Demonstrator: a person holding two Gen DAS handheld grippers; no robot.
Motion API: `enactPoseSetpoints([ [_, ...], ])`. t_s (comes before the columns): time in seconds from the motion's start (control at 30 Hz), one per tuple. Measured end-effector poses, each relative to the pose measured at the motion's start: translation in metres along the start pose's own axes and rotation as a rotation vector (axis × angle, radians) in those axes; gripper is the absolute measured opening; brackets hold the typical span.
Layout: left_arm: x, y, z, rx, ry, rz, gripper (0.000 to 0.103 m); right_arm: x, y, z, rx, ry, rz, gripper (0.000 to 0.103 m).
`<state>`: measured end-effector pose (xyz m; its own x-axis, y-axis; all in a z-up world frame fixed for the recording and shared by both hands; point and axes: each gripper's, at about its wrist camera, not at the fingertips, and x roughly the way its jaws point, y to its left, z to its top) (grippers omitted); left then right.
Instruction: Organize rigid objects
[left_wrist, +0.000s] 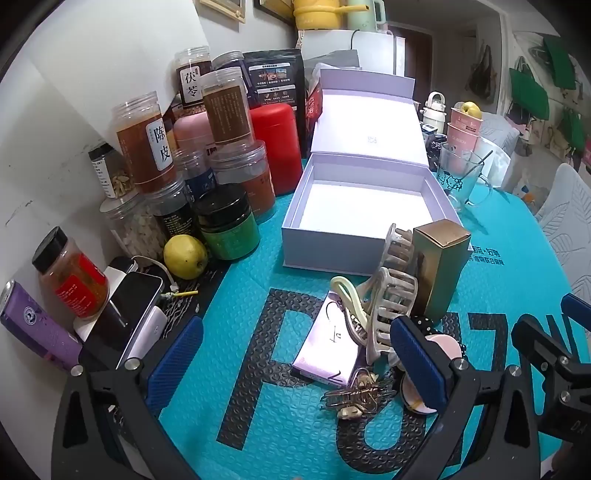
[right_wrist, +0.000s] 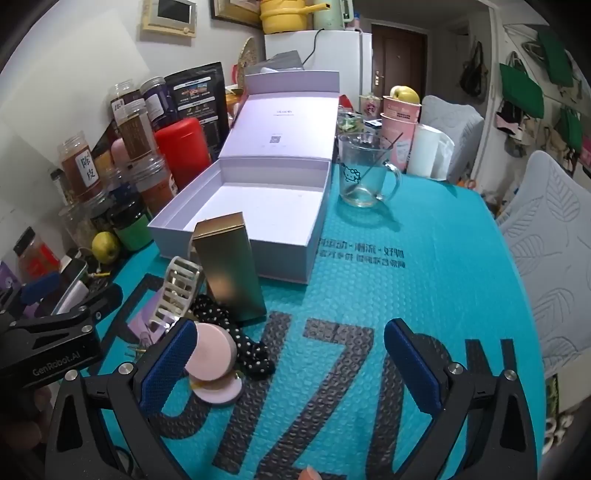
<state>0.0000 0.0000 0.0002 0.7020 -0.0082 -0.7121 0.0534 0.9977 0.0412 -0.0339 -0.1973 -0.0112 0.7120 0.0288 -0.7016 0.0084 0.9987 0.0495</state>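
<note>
Left gripper (left_wrist: 295, 365) spread wide, holding nothing; right gripper (right_wrist: 291, 363) likewise wide apart and empty. Between the left fingers: lilac carton (left_wrist: 327, 345) flat on the teal mat (left_wrist: 258, 280), gold clip (left_wrist: 354, 397) just beside it. Pink compact (right_wrist: 210, 350) touches the right gripper's left finger; dotted scrunchie (right_wrist: 251, 347) lies against the compact. Claw clips (left_wrist: 391, 295) lean by the upright gold box (right_wrist: 231, 269). Behind it, white box (right_wrist: 240, 221), lid up, interior bare. Jars (left_wrist: 147, 147) crowd its left; glass mug (right_wrist: 365, 177) stands to its right.

Left gripper (left_wrist: 295, 373) fingers spread wide, nothing held; right gripper (right_wrist: 291, 369) likewise.
</note>
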Motion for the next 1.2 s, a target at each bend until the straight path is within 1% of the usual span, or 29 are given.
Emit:
enactPoseSetpoints([
  [0.37,-0.0026,0.0038,-0.0005,-0.015,0.006,-0.021,0.103,-0.0029,-0.0022,0.0004,0.000,-0.009,0.009,0.103],
  [0.47,0.0001,0.0045,-0.0019,-0.020,0.008,-0.045,0.103,-0.0017,-0.0002,0.0027,-0.001,-0.009,0.009,0.103],
  [0.6,-0.0004,0.0025,-0.0022,-0.015,0.008,-0.054,0.103,-0.0019,-0.0002,0.0011,-0.003,-0.009,0.010,0.103],
  [1.2,0.0000,0.0007,-0.0007,-0.019,0.012,-0.059,0.103,0.0004,-0.0014,0.0027,-0.009,-0.009,0.018,0.103],
])
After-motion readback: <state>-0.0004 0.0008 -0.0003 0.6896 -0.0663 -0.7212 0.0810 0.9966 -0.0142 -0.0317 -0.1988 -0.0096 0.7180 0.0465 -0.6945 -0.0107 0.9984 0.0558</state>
